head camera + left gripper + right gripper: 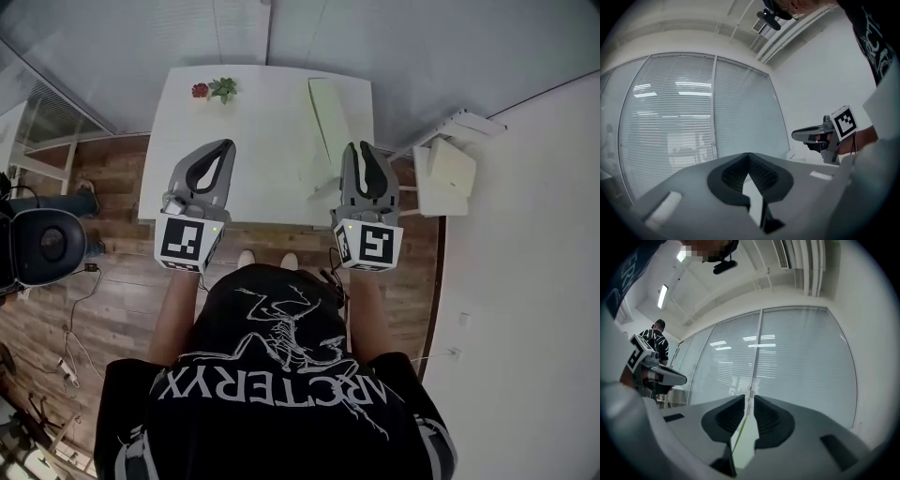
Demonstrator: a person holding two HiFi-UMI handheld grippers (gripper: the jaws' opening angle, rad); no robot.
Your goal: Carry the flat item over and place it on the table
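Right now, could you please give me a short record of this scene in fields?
table: white, rectangular
flat item: pale green, over the table's right side; contact with it unclear
right gripper: shut on the flat item
left gripper: jaws together, nothing visible between them
small plant: green with a red bloom, at the table's far left corner

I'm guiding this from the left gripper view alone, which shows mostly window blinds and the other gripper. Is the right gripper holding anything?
Observer: Yes, in its own view the right gripper is shut on the flat item, a thin pale sheet with a green edge.
Operator: Is the table close?
Observer: The head view shows a white table directly ahead.
Operator: Anything on it?
Observer: A small green plant and a red flower at its far left corner.
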